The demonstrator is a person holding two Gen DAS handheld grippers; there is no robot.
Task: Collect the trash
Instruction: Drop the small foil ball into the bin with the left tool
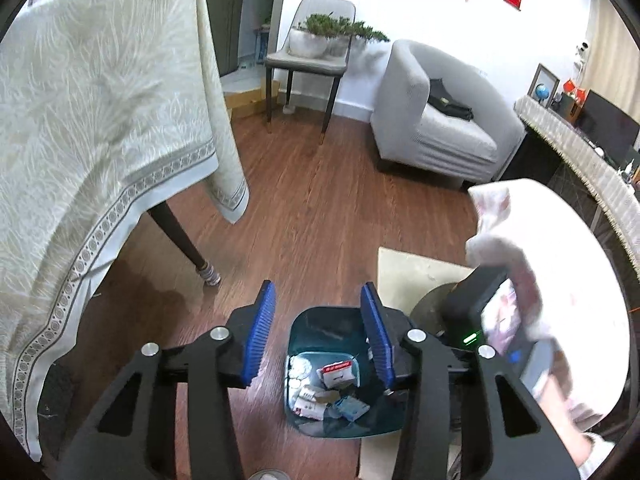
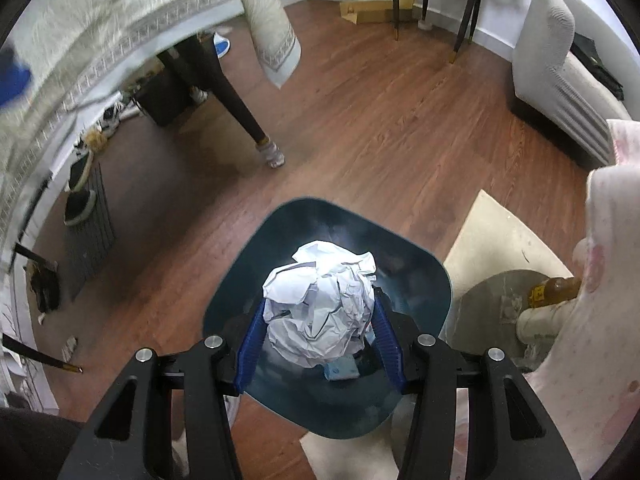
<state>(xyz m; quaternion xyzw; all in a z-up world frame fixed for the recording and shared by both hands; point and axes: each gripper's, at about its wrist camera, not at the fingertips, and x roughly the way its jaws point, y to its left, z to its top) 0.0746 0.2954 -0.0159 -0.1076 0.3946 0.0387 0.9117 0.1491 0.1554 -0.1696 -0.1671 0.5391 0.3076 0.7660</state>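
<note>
A dark teal bin (image 1: 310,320) stands on the wood floor and holds several scraps, among them a red-and-white packet (image 1: 338,372) and a blue wrapper (image 1: 351,406). My left gripper (image 1: 318,286) hangs above the bin, open, with nothing between its blue pads. In the right wrist view my right gripper (image 2: 318,304) is shut on a crumpled white paper ball (image 2: 320,304), held directly over the bin (image 2: 320,210). The ball hides most of the bin's inside. A person's pink sleeve (image 1: 540,240) and the right gripper's black body show at the right of the left wrist view.
A table under a cream cloth (image 1: 100,120) with a dark leg (image 1: 180,236) stands left of the bin. A beige mat (image 2: 492,232) and a round stone table (image 2: 488,304) with a brown bottle (image 2: 556,290) lie right. A grey armchair (image 1: 436,120) and chair (image 1: 308,60) stand behind.
</note>
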